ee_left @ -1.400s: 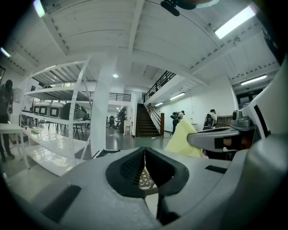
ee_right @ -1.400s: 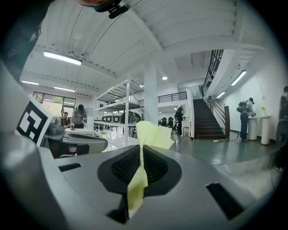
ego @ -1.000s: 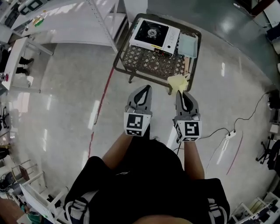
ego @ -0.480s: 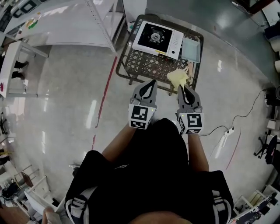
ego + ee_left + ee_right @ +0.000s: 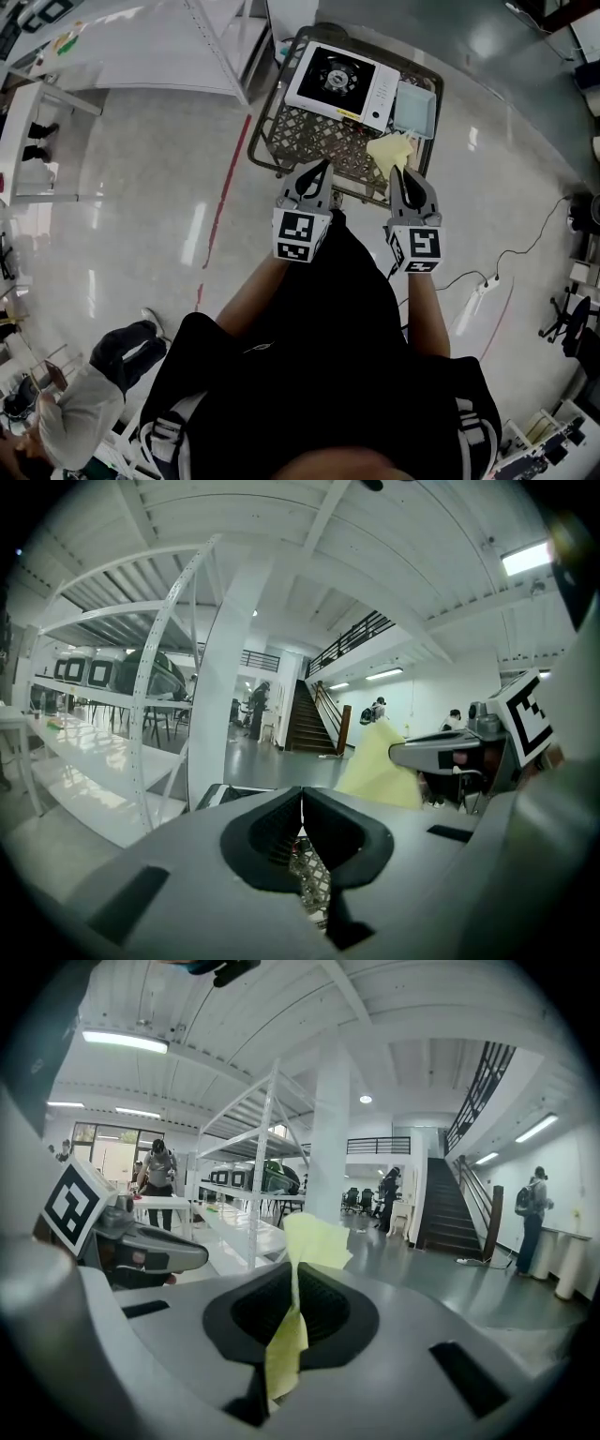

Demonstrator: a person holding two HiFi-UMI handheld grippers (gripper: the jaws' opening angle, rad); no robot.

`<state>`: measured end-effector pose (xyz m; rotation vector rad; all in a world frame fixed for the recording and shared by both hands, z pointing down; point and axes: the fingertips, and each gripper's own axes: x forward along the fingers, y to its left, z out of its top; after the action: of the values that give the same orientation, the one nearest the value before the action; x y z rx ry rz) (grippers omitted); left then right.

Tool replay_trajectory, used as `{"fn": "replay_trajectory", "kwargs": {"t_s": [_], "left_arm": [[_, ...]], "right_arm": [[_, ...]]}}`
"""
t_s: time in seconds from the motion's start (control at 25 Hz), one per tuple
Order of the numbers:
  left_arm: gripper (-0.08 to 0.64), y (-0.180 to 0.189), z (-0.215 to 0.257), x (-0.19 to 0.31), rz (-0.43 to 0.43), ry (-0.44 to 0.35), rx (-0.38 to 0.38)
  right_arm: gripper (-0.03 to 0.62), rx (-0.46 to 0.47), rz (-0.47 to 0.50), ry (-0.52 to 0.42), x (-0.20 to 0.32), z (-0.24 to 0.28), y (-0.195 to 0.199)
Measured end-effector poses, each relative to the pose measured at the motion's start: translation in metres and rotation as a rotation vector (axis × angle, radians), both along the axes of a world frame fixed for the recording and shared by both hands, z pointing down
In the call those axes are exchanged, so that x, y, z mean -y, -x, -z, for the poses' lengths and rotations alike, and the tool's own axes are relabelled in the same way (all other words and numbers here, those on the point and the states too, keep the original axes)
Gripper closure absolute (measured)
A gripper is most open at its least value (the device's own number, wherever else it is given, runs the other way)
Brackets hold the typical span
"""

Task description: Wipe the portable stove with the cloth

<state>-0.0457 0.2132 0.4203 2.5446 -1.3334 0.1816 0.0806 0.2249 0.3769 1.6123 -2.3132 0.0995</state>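
Note:
A white portable stove with a black burner sits on top of a brown wire-mesh cart at the top of the head view. My right gripper is shut on a yellow cloth, which hangs over the cart's near right corner; in the right gripper view the cloth runs between the closed jaws of the right gripper. My left gripper is shut with nothing in it, at the cart's near edge. In the left gripper view the left gripper shows closed jaws, with the cloth to the right.
A pale blue tray lies right of the stove on the cart. White shelving stands to the left. A red line runs on the floor. A power strip and cable lie at the right. A person in grey is at lower left.
The cart and stove have drawn closer to both grippers, which now reach its near edge. A person in grey has come into view at the lower left.

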Motion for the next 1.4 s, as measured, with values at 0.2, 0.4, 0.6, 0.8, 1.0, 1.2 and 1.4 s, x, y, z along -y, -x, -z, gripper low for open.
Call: {"fn": "replay_trajectory", "kwargs": {"t_s": [0.2, 0.4, 0.6, 0.8, 1.0, 1.2, 1.4], "left_arm": [[0.538, -0.007, -0.013, 0.040, -0.003, 0.030, 0.031], [0.538, -0.020, -0.034, 0.090, 0.009, 0.072, 0.050], [0.538, -0.033, -0.059, 0.142, 0.022, 0.155, 0.075], [0.538, -0.040, -0.082, 0.178, 0.020, 0.217, 0.116], [0.538, -0.045, -0.113, 0.208, 0.062, 0.299, 0.140], [0.538, -0.045, -0.125, 0.225, 0.098, 0.322, 0.145], [0.538, -0.040, -0.129, 0.236, 0.134, 0.334, 0.134]], "right_arm": [[0.575, 0.007, 0.007, 0.007, 0.045, -0.002, -0.013], [0.575, 0.004, 0.008, 0.031, 0.099, -0.011, -0.035], [0.575, -0.015, 0.015, 0.068, 0.166, -0.034, -0.064], [0.575, -0.039, 0.023, 0.092, 0.228, -0.064, -0.085], [0.575, -0.112, 0.036, 0.058, 0.297, -0.089, -0.103], [0.575, -0.189, 0.044, 0.031, 0.347, -0.106, -0.115], [0.575, -0.273, 0.080, 0.069, 0.379, -0.140, -0.119]]}}
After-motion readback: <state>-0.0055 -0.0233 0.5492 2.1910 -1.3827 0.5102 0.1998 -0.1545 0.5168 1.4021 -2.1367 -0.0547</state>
